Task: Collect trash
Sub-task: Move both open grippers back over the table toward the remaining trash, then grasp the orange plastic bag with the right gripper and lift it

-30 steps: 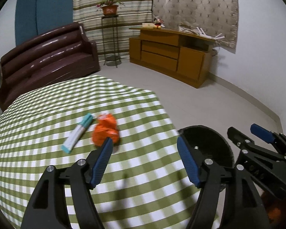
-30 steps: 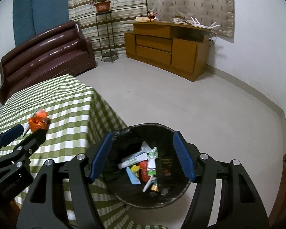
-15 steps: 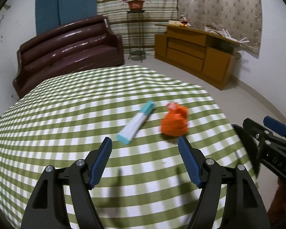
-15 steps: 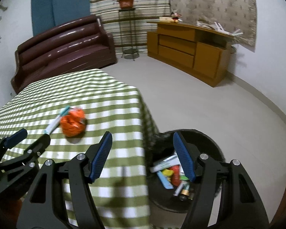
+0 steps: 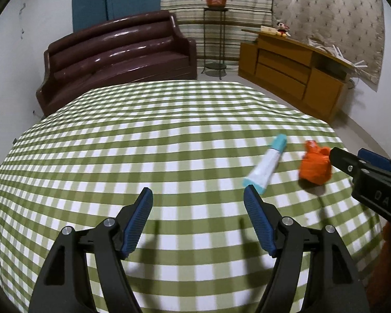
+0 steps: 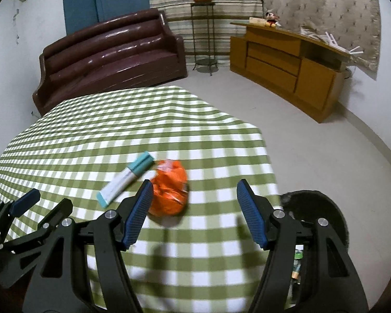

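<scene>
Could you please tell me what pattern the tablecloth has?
The tablecloth is a green and white check, clearest in the left wrist view.

On the table (image 6: 65,135), the tube (image 6: 126,180) and the crumpled wrapper (image 6: 170,187) lie just beside each other, the tube at the wrapper's 9 o'clock; whether they touch is hard to tell through the blur. The bin (image 6: 323,208) stands on the floor off the table's edge, at the wrapper's 3 o'clock. Beyond the table, the sofa (image 6: 112,60) sits at 11 o'clock, the plant stand (image 6: 203,36) at 12, and the cabinet (image 6: 286,65) at 2.
</scene>
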Tool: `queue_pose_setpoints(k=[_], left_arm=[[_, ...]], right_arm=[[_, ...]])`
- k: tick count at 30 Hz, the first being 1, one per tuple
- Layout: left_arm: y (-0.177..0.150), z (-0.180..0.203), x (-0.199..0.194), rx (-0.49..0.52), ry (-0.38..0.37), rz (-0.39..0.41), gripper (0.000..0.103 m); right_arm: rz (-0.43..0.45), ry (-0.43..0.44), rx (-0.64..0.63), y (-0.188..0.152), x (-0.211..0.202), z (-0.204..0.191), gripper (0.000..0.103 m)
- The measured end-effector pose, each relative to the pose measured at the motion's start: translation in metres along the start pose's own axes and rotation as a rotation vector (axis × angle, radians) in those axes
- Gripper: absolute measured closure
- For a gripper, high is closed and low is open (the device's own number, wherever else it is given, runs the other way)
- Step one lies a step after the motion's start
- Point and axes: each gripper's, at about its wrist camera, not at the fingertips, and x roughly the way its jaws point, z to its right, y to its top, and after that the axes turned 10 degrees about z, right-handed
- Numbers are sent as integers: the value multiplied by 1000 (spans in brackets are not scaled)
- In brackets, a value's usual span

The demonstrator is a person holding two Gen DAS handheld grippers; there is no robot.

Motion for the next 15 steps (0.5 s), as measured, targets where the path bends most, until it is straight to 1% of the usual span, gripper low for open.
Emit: queue_pose_setpoints(k=[6,10,11,13,15], left_arm=[[0,-16,4,-23,-10,-20,32],[2,-16,5,-22,-24,-24,31],[3,-16,5,-20,-27,-27,31],[6,-14,9,-17,-36,-33,30],[7,-12,11,-17,-45,-38,30]], right_arm=[[-46,-6,-20,0,22,-14,37],[-71,-26,-37,2,32,-16,38],[-73,-33,-44,2,34,-16,39],[-83,-43,-57,0,37,-18,57],[-86,-40,-63,-2,39,-20,58]])
